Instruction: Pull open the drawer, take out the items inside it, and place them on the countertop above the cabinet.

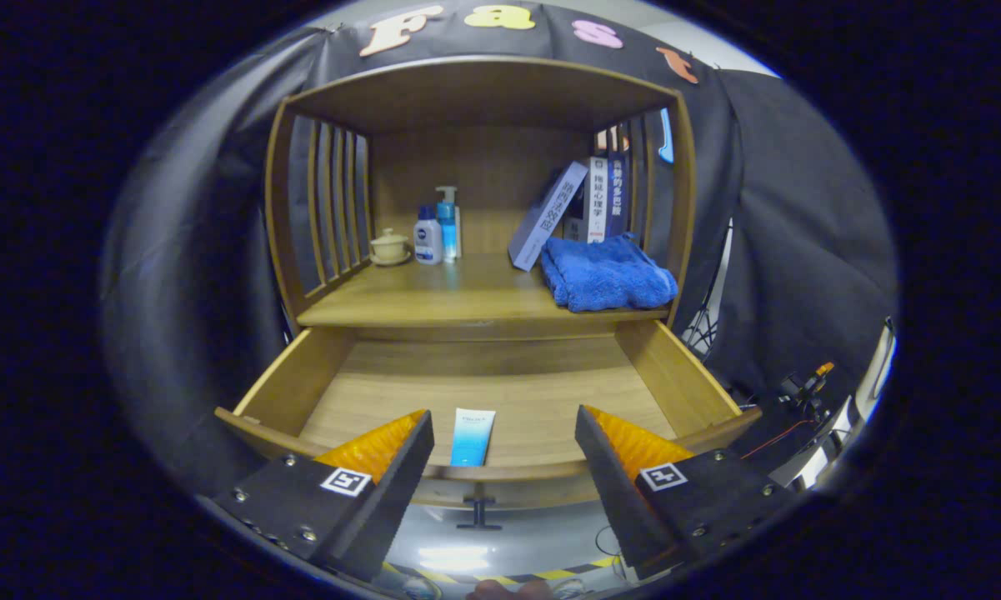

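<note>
Black cloth wall [800, 217], glossy floor [500, 546]

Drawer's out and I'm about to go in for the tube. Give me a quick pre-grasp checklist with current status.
1. Drawer pulled open: ok.
2. Blue tube visible, lying flat on the drawer floor near the front: ok.
3. Hand-held gripper open, nothing held: ok.
4. Tube lined up between the fingers: ok, slightly nearer the left one.
5. Fingers around the tube: not ok, they are apart from it.
6. Free countertop for placing: ok, bare wood between the bottles and blue towel.
</note>
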Demonstrator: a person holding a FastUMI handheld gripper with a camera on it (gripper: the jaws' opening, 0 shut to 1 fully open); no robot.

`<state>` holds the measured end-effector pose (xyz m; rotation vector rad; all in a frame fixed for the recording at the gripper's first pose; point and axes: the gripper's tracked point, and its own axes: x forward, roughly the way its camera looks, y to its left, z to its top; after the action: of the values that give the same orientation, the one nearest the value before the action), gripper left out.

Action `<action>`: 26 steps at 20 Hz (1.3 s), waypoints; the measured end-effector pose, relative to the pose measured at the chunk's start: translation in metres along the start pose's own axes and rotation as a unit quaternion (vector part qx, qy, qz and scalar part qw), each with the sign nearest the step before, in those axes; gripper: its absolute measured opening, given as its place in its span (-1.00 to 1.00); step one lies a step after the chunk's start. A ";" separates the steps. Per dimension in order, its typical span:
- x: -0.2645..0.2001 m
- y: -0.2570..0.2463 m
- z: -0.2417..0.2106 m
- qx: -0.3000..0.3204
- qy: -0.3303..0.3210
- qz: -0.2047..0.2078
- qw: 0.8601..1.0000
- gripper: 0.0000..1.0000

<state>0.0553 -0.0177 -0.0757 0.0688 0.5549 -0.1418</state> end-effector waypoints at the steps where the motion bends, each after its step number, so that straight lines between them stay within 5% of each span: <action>1: 0.010 0.001 0.002 0.002 0.015 0.003 1.000 1.00; 9: 0.070 0.024 -0.019 0.002 0.151 0.020 0.988 1.00; 18: 0.098 0.043 -0.085 0.059 0.318 0.017 0.946 1.00; 21: 0.098 0.048 -0.102 0.091 0.357 0.013 0.929 0.29; 22: 0.099 0.045 -0.106 0.080 0.365 0.005 0.928 0.30; 25: 0.099 0.051 -0.103 0.082 0.356 0.023 0.931 -0.15; 26: 0.099 0.052 -0.099 0.084 0.349 0.034 0.933 -0.14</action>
<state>0.0951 0.0325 -0.2108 0.3128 1.2507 -0.0932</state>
